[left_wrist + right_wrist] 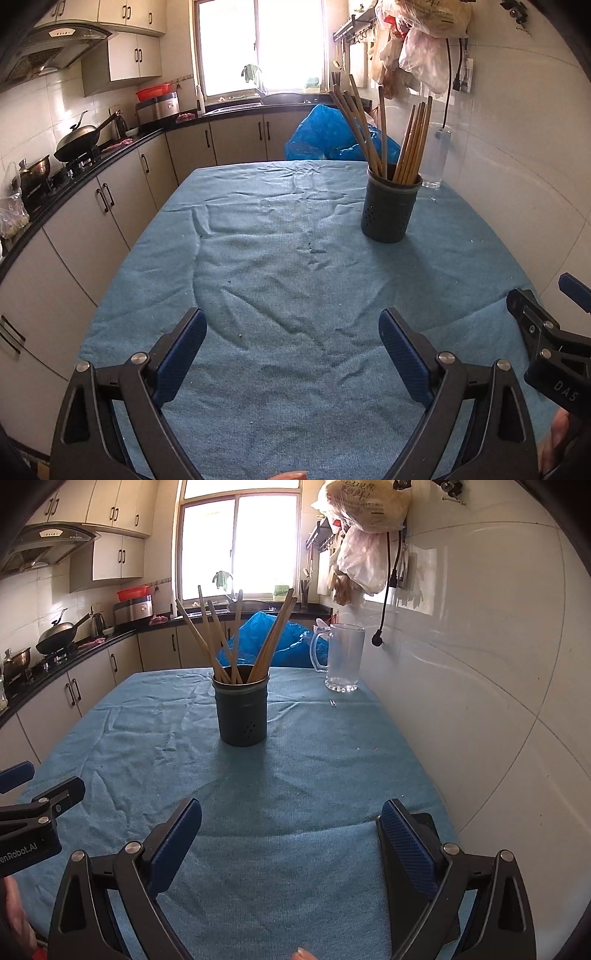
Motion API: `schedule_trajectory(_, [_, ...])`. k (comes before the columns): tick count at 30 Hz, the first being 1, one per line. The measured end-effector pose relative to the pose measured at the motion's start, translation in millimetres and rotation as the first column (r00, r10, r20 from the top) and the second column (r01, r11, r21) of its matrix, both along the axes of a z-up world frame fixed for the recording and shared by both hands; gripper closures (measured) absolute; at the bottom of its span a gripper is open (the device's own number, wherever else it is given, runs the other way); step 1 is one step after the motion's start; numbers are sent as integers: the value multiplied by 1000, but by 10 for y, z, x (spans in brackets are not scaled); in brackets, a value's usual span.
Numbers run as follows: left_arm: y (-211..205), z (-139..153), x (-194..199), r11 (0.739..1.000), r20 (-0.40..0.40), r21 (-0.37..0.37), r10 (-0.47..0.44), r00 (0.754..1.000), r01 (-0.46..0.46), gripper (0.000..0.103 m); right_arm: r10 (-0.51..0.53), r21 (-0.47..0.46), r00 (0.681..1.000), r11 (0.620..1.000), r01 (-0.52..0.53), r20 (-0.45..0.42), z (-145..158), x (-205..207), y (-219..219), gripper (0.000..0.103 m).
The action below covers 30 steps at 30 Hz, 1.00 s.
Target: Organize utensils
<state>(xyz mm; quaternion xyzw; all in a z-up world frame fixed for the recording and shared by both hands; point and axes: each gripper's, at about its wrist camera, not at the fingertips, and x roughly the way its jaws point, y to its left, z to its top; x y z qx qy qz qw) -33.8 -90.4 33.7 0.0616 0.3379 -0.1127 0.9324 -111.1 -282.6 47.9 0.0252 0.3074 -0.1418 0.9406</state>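
Observation:
A dark perforated utensil holder stands upright on the blue cloth-covered table, at the far right. Several wooden chopsticks stand in it, fanned out. In the right wrist view the holder is straight ahead with the chopsticks in it. My left gripper is open and empty, low over the near end of the table. My right gripper is open and empty too, well short of the holder. Each gripper shows at the edge of the other's view.
A clear glass pitcher stands by the tiled wall at the far right. A blue plastic bag lies behind the table. A kitchen counter with a wok runs along the left. Bags hang on the wall above.

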Motion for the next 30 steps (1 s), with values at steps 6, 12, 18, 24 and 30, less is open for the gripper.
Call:
schedule_trajectory(6, [-19, -11, -19, 1000, 1, 6, -5, 1000, 5, 9, -4, 2, 1000, 1000, 4, -1, -8, -2, 3, 3])
schedule_trajectory(12, [-26, -23, -18, 1000, -1, 9, -3, 1000, 3, 10, -1, 5, 1000, 1000, 1, -11, -36, 16, 6, 3])
schedule_trajectory(18, [-38, -49, 0, 1000, -9, 14, -1, 1000, 2, 9, 8, 11, 999, 1000, -7, -32, -89, 55, 1, 3])
schedule_trajectory(24, [-46, -60, 7, 1000, -12, 17, -1, 1000, 1, 10, 8, 15, 999, 1000, -8, -38, -109, 52, -13, 3])
schedule_trajectory(30, [-44, -68, 7, 1000, -13, 18, 1, 1000, -1, 9, 18, 15, 999, 1000, -17, -46, -124, 60, 0, 3])
